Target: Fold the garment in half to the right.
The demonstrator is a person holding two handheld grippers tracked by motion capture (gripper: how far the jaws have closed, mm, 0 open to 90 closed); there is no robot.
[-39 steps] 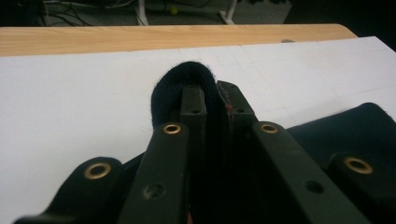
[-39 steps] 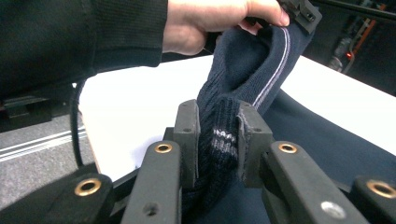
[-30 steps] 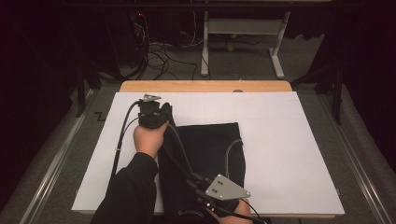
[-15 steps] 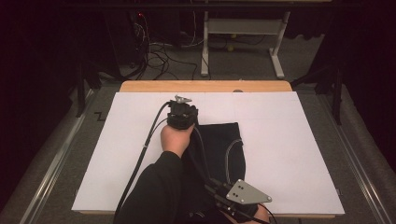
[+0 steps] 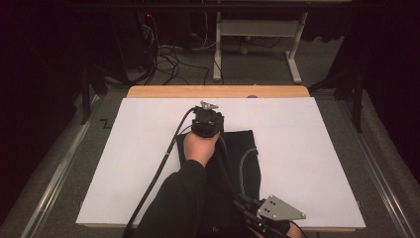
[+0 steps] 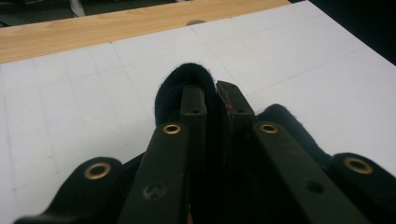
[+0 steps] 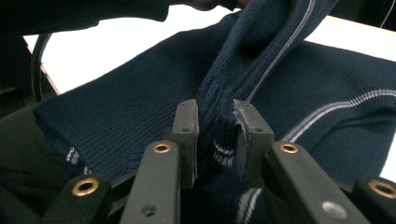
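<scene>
A navy ribbed sweater (image 5: 236, 163) with thin pale stripes is lying on a white sheet (image 5: 307, 148) that is covering most of the wooden tabletop (image 5: 218, 91); the garment is sitting near the sheet's middle and reaching toward its 6 o'clock edge.

In the high view, the left tool (image 5: 207, 121) is sitting at the sweater's 12 o'clock end, gripped by the person's left hand (image 5: 198, 146), with a dark sleeve (image 5: 178, 203) running down toward 6 o'clock and a black cable (image 5: 161, 163) trailing off toward 7 o'clock. In the left gripper view, the left tool (image 6: 212, 100) is pinching a fold of dark fabric (image 6: 187, 77) that is bulging up past its tips, its jaws standing almost together on the cloth, with the white sheet and the bare wood strip lying beyond at 12 o'clock.

The right tool (image 5: 255, 210) is sitting at the sweater's 6 o'clock end, close to the sheet's near edge, with its grey three-cornered plate (image 5: 280, 208) facing up. In the right gripper view, the right tool (image 7: 215, 126) is pinching a raised ridge of the ribbed knit (image 7: 243, 60), which is rising from between the jaws toward 1 o'clock, while the rest of the sweater is lying flat around it.

Beyond the tabletop, at 12 o'clock, a tangle of cables (image 5: 168, 54) and a grey metal stand (image 5: 255, 34) are resting on the floor.
</scene>
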